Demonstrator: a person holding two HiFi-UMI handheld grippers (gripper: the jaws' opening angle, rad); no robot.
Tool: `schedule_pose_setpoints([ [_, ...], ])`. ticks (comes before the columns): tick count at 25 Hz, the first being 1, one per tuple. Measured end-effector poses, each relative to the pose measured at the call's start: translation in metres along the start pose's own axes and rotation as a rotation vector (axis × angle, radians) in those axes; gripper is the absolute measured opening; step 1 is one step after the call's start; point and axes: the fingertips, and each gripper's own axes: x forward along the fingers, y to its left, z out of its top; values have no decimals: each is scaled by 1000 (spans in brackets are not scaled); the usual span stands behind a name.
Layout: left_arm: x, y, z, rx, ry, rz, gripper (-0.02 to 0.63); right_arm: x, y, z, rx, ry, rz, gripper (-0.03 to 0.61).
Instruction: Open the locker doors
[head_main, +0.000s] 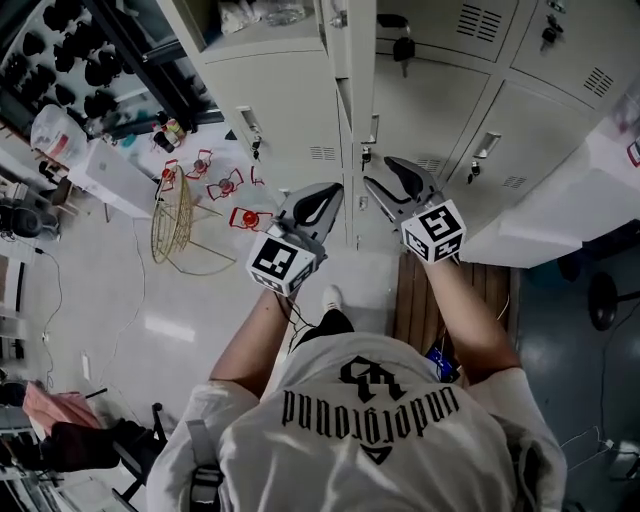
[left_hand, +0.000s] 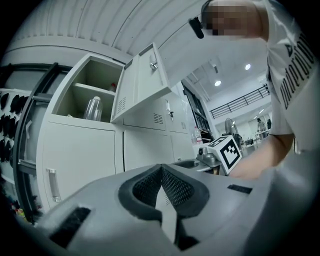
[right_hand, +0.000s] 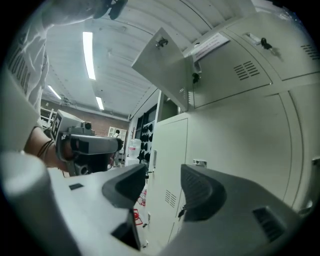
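The grey lockers (head_main: 440, 110) stand in front of me. An upper door (head_main: 362, 70) hangs open edge-on, and the compartment (head_main: 255, 20) left of it is open too. The lower doors are closed, with handles (head_main: 250, 120) and keys (head_main: 404, 50). My left gripper (head_main: 330, 190) is shut with nothing in it, a short way from the lower doors. In the left gripper view its pads (left_hand: 161, 172) meet below the open compartment, where a clear bottle (left_hand: 93, 108) stands. My right gripper (head_main: 385, 172) is open and empty. In its own view the right gripper (right_hand: 162, 185) faces a closed lower door (right_hand: 172, 165).
A wooden bench (head_main: 415, 300) lies under my right arm. A wire basket (head_main: 175, 225) and red items (head_main: 225, 185) sit on the floor at left. A white table (head_main: 560, 205) juts in at right. A rack of black items (head_main: 70, 70) stands far left.
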Motion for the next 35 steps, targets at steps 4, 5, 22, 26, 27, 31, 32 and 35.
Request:
schedule_pose_setpoints([
  [4, 20, 27, -7, 19, -7, -17, 8, 36, -26, -13, 11, 22, -8, 238],
  [5, 26, 33, -8, 26, -8, -24, 8, 45, -32, -16, 16, 25, -12, 241],
  [22, 68, 93, -35, 28, 14, -24, 8, 124, -62, -45, 68, 79, -10, 289],
  [26, 62, 97, -34, 41, 14, -19, 8, 130, -67, -41, 73, 76, -31, 299],
  [27, 61, 99, -33, 42, 14, -17, 8, 131, -68, -41, 74, 69, -42, 302],
  [31, 57, 102, -33, 44, 16, -13, 8, 133, -72, -39, 79, 42, -90, 301],
  [32, 56, 102, -33, 41, 17, -12, 8, 133, -71, -38, 83, 39, -94, 302],
  [35, 55, 102, -34, 34, 14, -10, 8, 134, -69, -37, 90, 33, -89, 305],
])
